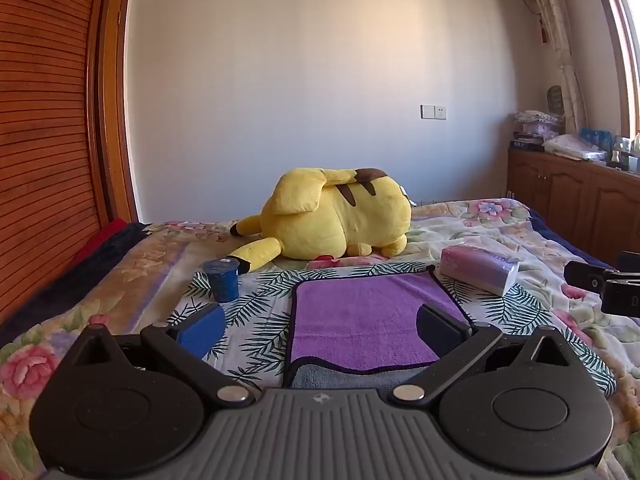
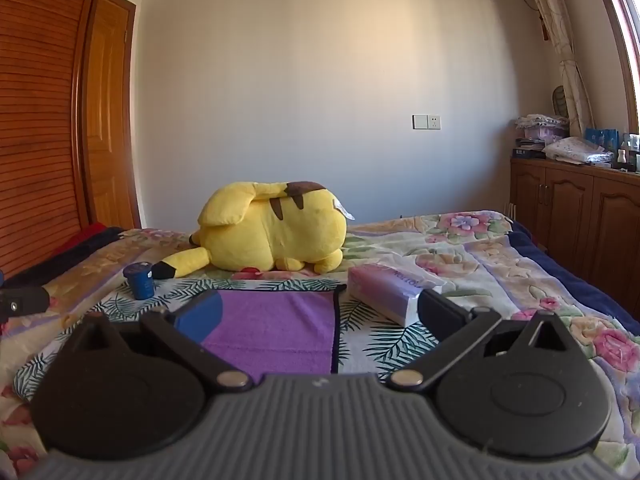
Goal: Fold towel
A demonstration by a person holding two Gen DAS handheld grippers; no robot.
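Nearest the lens, the left gripper [image 1: 320, 320] hangs with its two fingers spread wide and nothing between them, above the near part of the purple towel [image 1: 368, 320]. The right gripper [image 2: 318, 312] is spread just as wide and also holds nothing, poised over the towel's right side. The towel lies flat on a leaf-print cloth [image 1: 260, 320] spread over the flowered bedspread [image 1: 500, 232]; its near edge is turned over, showing a grey underside bordered in dark trim. Just beyond the towel's far right corner sits a pink-and-lilac tissue pack [image 1: 480, 270], close to the towel, though contact cannot be judged. Off the far left corner, apart from the towel, stands a small blue cup [image 1: 221, 280] with a sealed lid. Farther back a yellow plush toy [image 1: 332, 216] lies on the bed, and wooden cabinets [image 1: 576, 200] stand along the right wall.
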